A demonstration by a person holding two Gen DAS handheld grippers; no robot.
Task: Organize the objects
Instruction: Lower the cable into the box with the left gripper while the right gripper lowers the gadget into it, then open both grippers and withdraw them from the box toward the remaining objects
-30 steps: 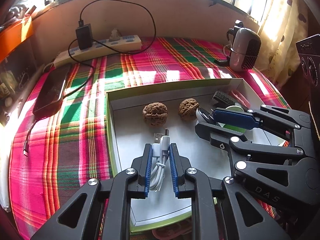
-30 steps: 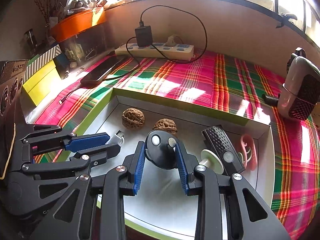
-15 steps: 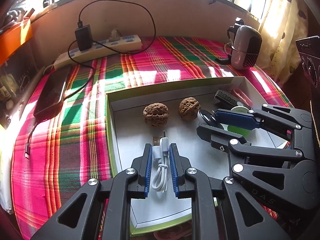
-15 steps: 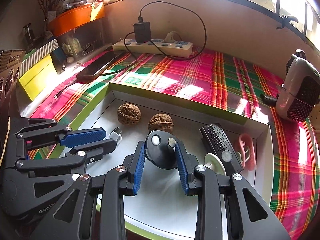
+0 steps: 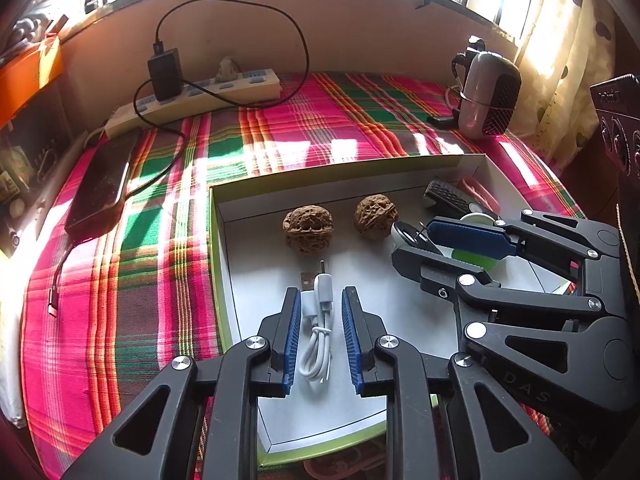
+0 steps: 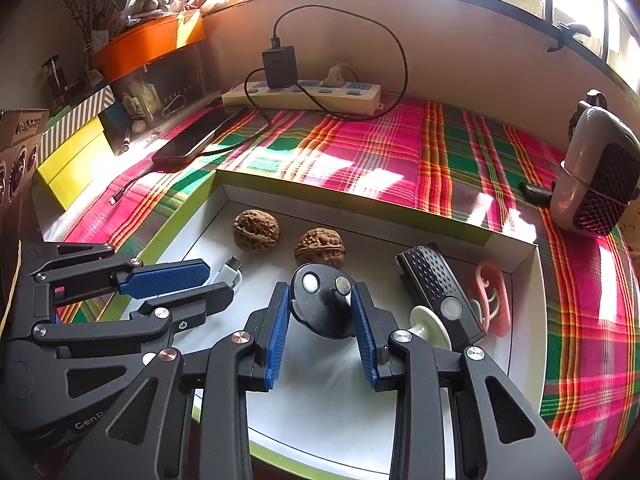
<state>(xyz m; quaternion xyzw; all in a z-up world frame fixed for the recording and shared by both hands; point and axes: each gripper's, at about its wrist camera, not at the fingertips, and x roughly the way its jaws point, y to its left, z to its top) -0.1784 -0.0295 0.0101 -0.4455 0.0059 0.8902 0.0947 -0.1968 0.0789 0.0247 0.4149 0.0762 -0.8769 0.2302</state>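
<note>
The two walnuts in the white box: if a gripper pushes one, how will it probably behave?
The left walnut and right walnut look round and lie loose, so a push would probably roll them across the box's smooth floor. Their shells look hard and ridged, so they likely stay stiff and give some grip. They are probably light for their size.

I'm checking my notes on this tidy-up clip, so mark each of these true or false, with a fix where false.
1. The coiled white USB cable lies inside the shallow white box with green rim. True.
2. The left tongs clamp the cable. False: they have just been opening; the cable lies free between them.
3. The right tongs grip the round black disc. True.
4. Three brown walnuts sit in the box. False: two.
</note>
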